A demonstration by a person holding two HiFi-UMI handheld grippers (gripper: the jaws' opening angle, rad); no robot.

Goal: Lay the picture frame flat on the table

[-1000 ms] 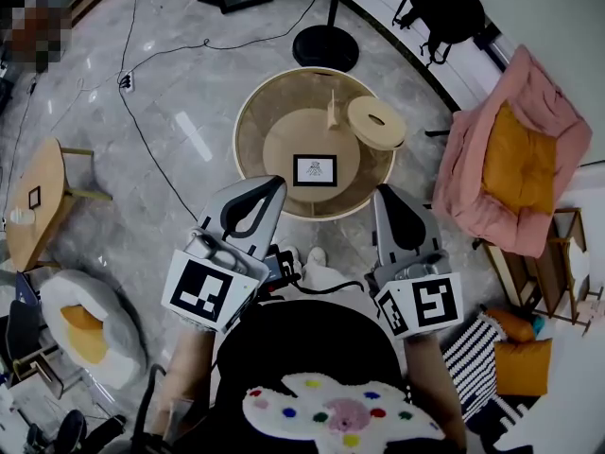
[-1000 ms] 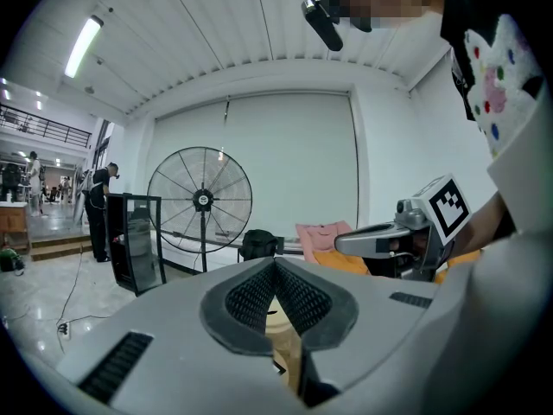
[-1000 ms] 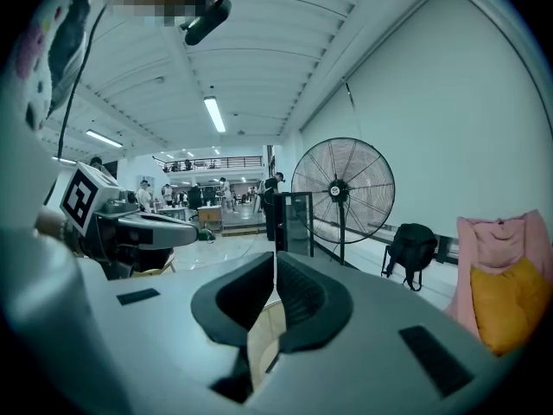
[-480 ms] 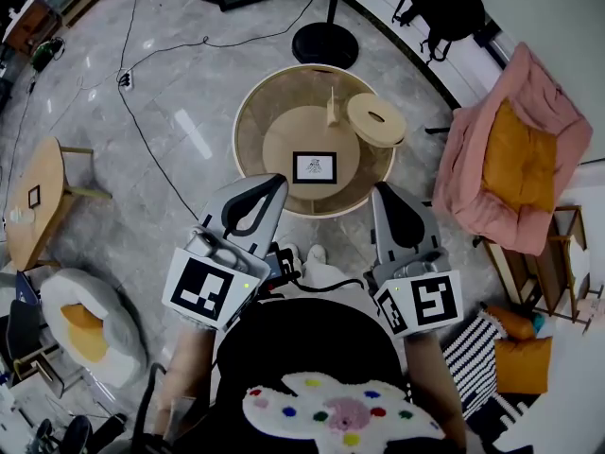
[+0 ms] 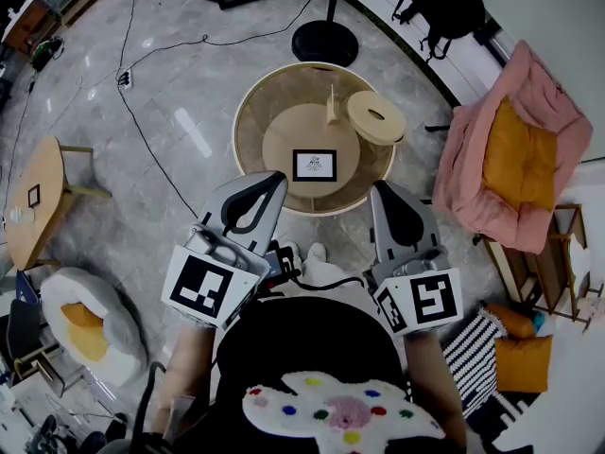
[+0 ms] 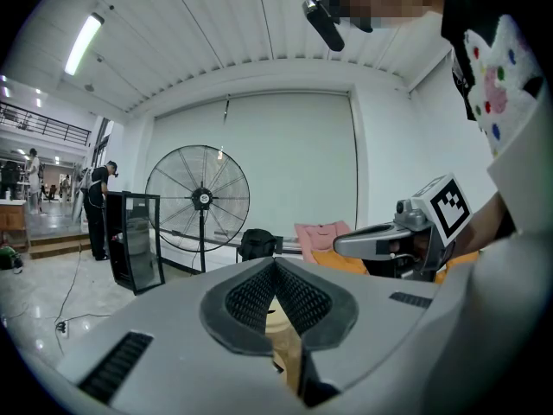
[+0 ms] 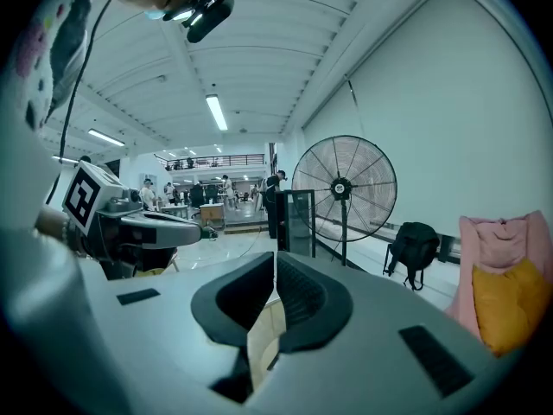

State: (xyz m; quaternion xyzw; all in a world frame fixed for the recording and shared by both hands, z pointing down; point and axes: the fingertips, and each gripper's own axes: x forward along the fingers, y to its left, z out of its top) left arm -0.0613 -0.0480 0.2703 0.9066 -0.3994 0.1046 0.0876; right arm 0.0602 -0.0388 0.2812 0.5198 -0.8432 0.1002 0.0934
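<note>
The black picture frame (image 5: 315, 165) with a white picture sits on the wooden inner disc of the round table (image 5: 253, 149), its face toward the head camera. Whether it leans or lies flat I cannot tell. My left gripper (image 5: 276, 179) hovers at the table's near rim, left of the frame and short of it, jaws shut and empty. My right gripper (image 5: 379, 189) is level with it, at the near right rim, also shut on nothing. In the left gripper view the pads (image 6: 275, 263) meet. The right gripper view shows its own pads (image 7: 274, 259) closed.
A round wooden lid (image 5: 376, 121) and a small wooden stand (image 5: 333, 112) rest on the table's far side. A standing fan's base (image 5: 325, 47) lies beyond it. A pink armchair (image 5: 515, 154) is at the right, a small side table (image 5: 38, 197) at the left. Cables cross the floor.
</note>
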